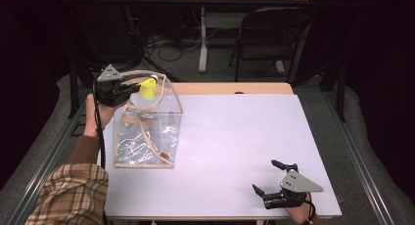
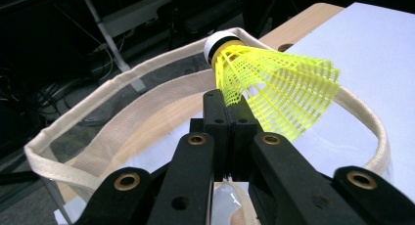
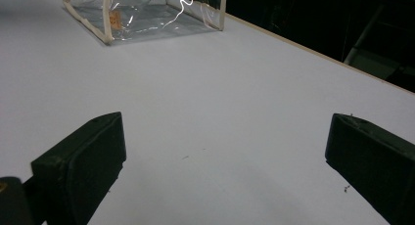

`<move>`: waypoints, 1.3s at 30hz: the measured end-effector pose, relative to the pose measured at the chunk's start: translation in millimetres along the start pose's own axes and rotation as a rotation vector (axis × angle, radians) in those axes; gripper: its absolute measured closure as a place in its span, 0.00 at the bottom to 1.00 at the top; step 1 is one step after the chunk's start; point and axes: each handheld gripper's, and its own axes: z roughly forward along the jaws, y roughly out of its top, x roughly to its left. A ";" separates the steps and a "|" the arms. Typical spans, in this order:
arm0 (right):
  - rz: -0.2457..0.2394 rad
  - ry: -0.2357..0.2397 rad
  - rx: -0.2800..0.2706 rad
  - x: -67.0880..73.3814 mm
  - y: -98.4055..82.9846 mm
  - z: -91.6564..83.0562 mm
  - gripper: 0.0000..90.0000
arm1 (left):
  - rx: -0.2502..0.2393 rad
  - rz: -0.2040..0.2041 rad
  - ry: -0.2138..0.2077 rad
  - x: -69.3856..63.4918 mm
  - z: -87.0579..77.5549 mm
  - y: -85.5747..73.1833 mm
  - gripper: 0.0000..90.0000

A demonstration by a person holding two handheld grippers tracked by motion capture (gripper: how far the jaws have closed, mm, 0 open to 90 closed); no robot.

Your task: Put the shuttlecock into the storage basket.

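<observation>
A yellow shuttlecock (image 1: 148,89) (image 2: 274,85) with a white cork tip hangs over the open top of a clear plastic bag (image 1: 147,122) (image 2: 122,117) (image 3: 147,14) edged in cream webbing. My left gripper (image 1: 131,89) (image 2: 229,105) is shut on the shuttlecock's mesh skirt, above the bag's left rim. Near the table's front right corner my right gripper (image 1: 266,177) (image 3: 220,161) rests low over the white table (image 1: 235,146) (image 3: 205,88), open, with nothing between its pads.
The bag stands at the table's left side. Behind the table's far wooden edge (image 1: 230,88) are a dark chair (image 1: 269,34), a table leg (image 1: 202,39) and cables on the floor. A plaid sleeve (image 1: 73,195) comes in at the bottom left.
</observation>
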 end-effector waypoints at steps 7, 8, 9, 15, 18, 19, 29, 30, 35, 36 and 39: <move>0.000 0.000 -0.001 0.1 0.1 -0.1 0.01 | 0.019 0.003 -0.012 -1.3 4.0 -2.3 1.00; -0.001 0.001 -0.001 0.0 0.0 0.0 0.01 | 0.021 0.002 -0.013 -1.5 4.5 -2.7 1.00; -0.001 0.001 0.000 0.1 0.0 0.0 0.01 | 0.024 0.001 -0.015 -1.7 5.2 -3.4 1.00; 0.001 0.001 -0.002 0.2 -0.1 0.3 0.01 | 0.038 0.000 -0.023 -2.1 8.8 -5.8 1.00; 0.001 0.002 -0.002 0.0 -0.1 0.3 0.01 | 0.046 0.004 -0.026 -2.2 10.4 -5.7 1.00; 0.001 0.001 -0.002 0.0 -0.1 0.4 0.01 | 0.048 0.002 -0.028 -2.2 10.8 -5.9 0.99; 0.005 0.005 -0.005 -0.4 -0.5 0.4 0.01 | 0.082 0.002 -0.040 -2.8 19.0 -8.4 0.99; 0.005 0.005 -0.007 -0.6 -0.6 0.7 0.01 | 0.089 0.003 -0.040 -2.7 20.4 -8.5 0.99; 0.006 0.008 -0.005 -1.2 -1.1 0.2 0.01 | 0.088 -0.011 -0.050 -3.0 25.8 -6.3 0.80; 0.007 0.006 -0.007 -1.6 -1.2 0.1 0.01 | 0.079 -0.020 -0.048 -2.4 25.1 -5.4 0.70; 0.011 0.008 -0.006 -2.4 -1.7 0.4 0.01 | 0.050 -0.046 -0.020 -0.4 21.8 -4.9 0.50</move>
